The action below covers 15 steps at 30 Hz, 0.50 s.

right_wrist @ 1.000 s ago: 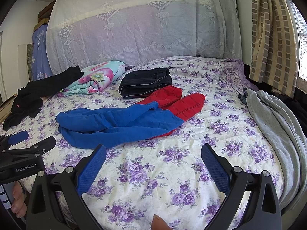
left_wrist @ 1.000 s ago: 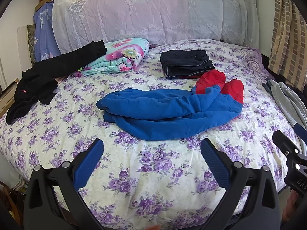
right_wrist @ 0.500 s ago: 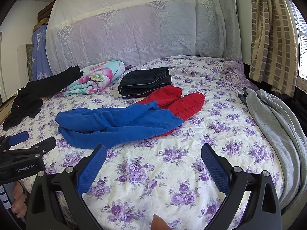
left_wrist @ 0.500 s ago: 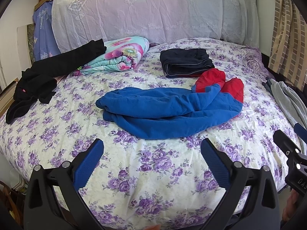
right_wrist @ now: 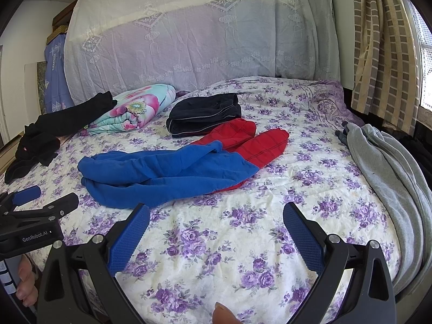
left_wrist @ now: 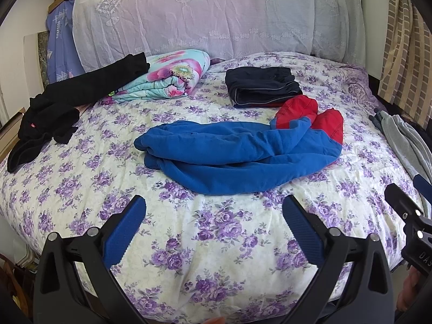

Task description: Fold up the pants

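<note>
Left gripper (left_wrist: 213,210): fingers spread wide, empty, over the bedspread (left_wrist: 221,256). Centre: blue-and-red pants (left_wrist: 237,156), crumpled mid-bed, beyond both grippers. Right gripper (right_wrist: 216,217): fingers likewise wide, holding nothing. Far right: grey garment (right_wrist: 391,172) at the bed edge.

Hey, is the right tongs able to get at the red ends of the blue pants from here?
Probably yes. The right tongs are open and empty, only bare bedspread lies between them and the blue pants, whose red ends lie on top, uncovered, beside the folded dark garment.
</note>
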Tool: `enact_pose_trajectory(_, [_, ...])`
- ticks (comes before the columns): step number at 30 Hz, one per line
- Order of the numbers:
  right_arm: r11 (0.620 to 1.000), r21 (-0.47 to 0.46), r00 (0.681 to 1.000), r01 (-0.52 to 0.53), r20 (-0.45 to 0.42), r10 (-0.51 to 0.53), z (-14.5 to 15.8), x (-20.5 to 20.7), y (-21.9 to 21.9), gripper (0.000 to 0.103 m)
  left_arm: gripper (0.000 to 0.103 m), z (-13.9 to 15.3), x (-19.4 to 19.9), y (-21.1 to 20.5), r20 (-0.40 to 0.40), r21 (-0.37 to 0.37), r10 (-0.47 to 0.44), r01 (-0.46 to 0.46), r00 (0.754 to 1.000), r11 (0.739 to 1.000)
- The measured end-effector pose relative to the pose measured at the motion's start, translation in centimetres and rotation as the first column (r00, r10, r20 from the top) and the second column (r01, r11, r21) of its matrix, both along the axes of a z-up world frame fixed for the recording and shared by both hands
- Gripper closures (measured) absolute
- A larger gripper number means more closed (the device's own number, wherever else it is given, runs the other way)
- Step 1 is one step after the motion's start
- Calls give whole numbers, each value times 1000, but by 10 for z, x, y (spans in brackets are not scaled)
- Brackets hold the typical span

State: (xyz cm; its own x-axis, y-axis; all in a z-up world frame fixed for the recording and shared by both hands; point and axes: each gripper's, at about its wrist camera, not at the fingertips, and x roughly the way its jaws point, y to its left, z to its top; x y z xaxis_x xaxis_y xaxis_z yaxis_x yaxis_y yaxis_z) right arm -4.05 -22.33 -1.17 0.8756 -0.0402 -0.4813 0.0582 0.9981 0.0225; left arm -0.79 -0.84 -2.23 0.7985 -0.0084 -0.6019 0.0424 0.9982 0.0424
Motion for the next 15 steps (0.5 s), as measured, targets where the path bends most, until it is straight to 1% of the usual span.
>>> enact_pose_trajectory(3, [1000, 0, 1000, 0, -2, 0, 3, 2, -3, 4, 4, 0, 1, 0, -2, 0, 2, -2, 1000, 1000])
enact_pose_trajectory(7, [1000, 5, 1000, 0, -9, 0, -1, -2, -3, 4, 4, -2, 0, 0, -6, 1, 2, -2, 1000, 1000])
enact_pose_trajectory(9, [1000, 10, 1000, 2, -16, -1, -7, 4, 0, 4, 4, -5, 0, -1, -11, 1, 1, -1, 1000, 1000])
enact_pose_trajectory(14, [1000, 22, 999, 7, -35, -6, -10, 8, -4, 4, 4, -16, -9, -5, -28, 5, 4, -4, 1000, 1000])
enact_pose_trajectory(15, [1000, 25, 999, 11, -41, -10, -11, 10, -4, 4, 4, -15, -4, -4, -33, 5, 4, -4, 999, 1000])
